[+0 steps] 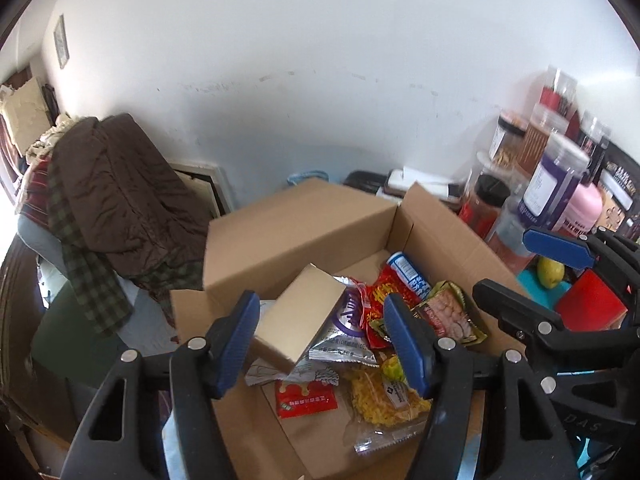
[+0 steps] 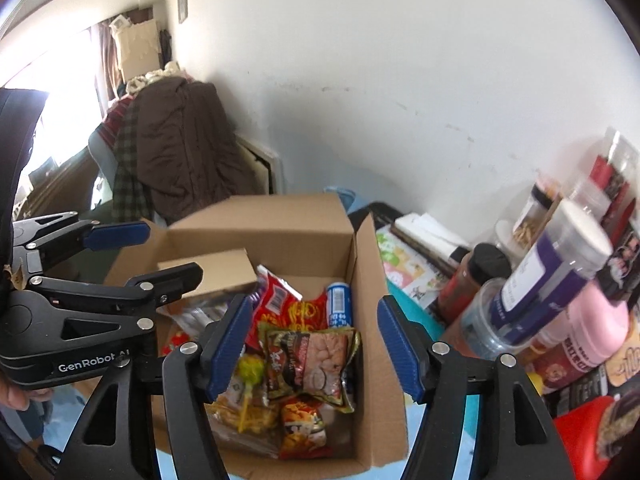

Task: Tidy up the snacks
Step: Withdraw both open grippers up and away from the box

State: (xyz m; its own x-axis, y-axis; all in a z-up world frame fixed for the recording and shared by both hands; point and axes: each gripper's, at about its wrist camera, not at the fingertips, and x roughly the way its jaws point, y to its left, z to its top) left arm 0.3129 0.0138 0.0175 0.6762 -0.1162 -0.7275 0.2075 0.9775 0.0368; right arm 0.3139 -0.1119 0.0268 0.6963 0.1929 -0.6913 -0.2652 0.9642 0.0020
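Left gripper (image 1: 320,340): nearest the lens, jaws wide, holding nothing, poised over the box. Right gripper (image 2: 310,348): likewise spread wide and empty.

Cardboard box (image 1: 448,236): flaps up, snacks heaped inside.

Small tan carton (image 1: 298,316): tilted atop the packets, just ahead of the left fingers; likely the last item dropped in.

Peanut packet (image 2: 312,364): between the right fingers; if picked, grip it across its flat sides and lift straight up.

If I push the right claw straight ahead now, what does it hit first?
Probably the brown-and-green snack packet lying on top of the pile in the cardboard box; it sits between the open right claw fingers, though depth is unclear.
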